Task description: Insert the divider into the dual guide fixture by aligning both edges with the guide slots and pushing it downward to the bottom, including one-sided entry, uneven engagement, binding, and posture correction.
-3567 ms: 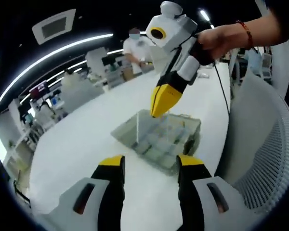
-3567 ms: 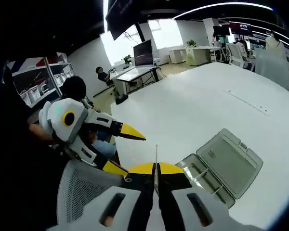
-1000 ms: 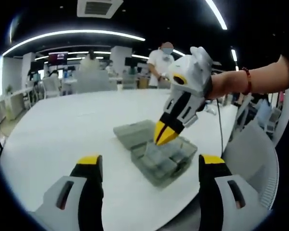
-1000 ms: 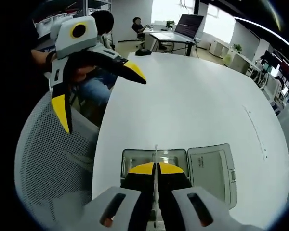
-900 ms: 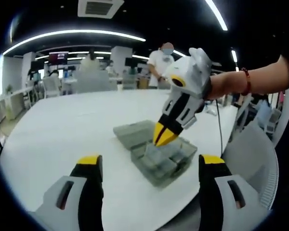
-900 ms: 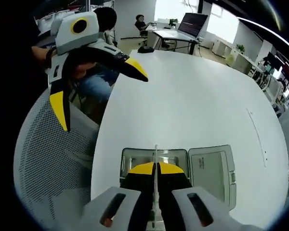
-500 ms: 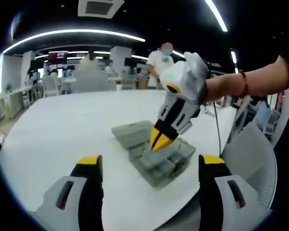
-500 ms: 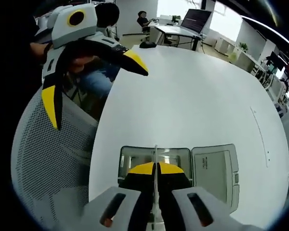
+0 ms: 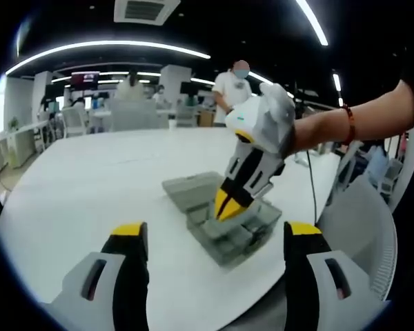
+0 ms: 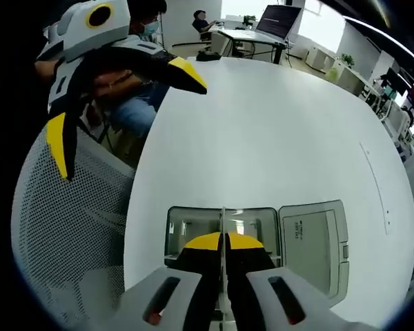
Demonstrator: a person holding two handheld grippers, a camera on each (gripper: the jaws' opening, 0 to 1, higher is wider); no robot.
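Looking along my left gripper (image 9: 210, 238), I see its two yellow-tipped jaws spread wide apart with nothing between them, raised above the near edge of the white surface (image 9: 90, 179). Beyond them sits the clear box (image 9: 228, 224) with its lid (image 9: 191, 191) folded flat open beside it, close to the surface's near right edge. My right gripper (image 9: 224, 207) reaches in from the right, its jaws pinched together and pointing down into the box. A mesh chair (image 9: 362, 234) stands just off the right edge, and a person (image 9: 234, 86) stands at the far side.

Through the right gripper view, my right gripper (image 10: 223, 243) is clenched on the divider (image 10: 222, 224), a thin clear sheet seen edge-on that stands upright between the jaws, right over the box (image 10: 221, 231). I cannot tell how deep it sits in the slots. The lid (image 10: 316, 243) lies open to the right. My left gripper (image 10: 117, 103) hangs spread at upper left, above the chair (image 10: 62, 227).
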